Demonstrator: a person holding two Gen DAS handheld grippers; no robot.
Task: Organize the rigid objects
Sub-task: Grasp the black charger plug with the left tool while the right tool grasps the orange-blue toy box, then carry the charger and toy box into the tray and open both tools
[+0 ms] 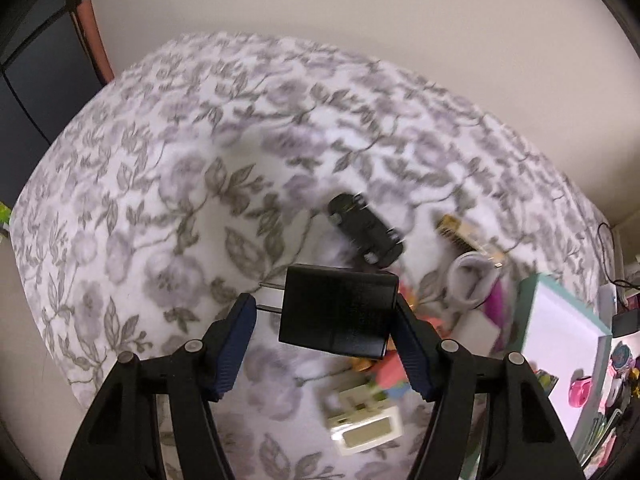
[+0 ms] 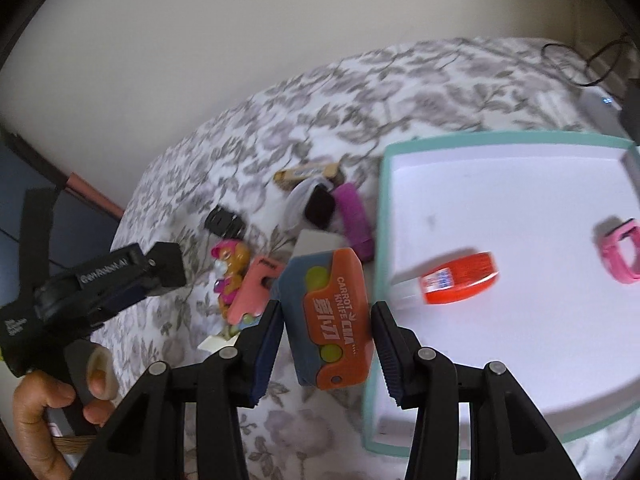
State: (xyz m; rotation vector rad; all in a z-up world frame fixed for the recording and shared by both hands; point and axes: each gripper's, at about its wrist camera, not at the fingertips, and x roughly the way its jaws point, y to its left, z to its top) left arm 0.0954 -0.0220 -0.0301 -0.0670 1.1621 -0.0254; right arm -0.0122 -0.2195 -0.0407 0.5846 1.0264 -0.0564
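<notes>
Floral bedspread [image 1: 160, 160] lies bare toward the wall; clutter crowds the teal-rimmed tray [image 2: 384, 208] edge. Left tongs [image 1: 326, 312] grip a black charger [image 1: 338, 310] raised off the bed. Right tongs [image 2: 326, 320] clamp an orange carrot knife toy [image 2: 330, 316] just beside the tray rim.

Soft, even indoor light; motion blur throughout, with fisheye-bent, dark-vignetted edges.
</notes>
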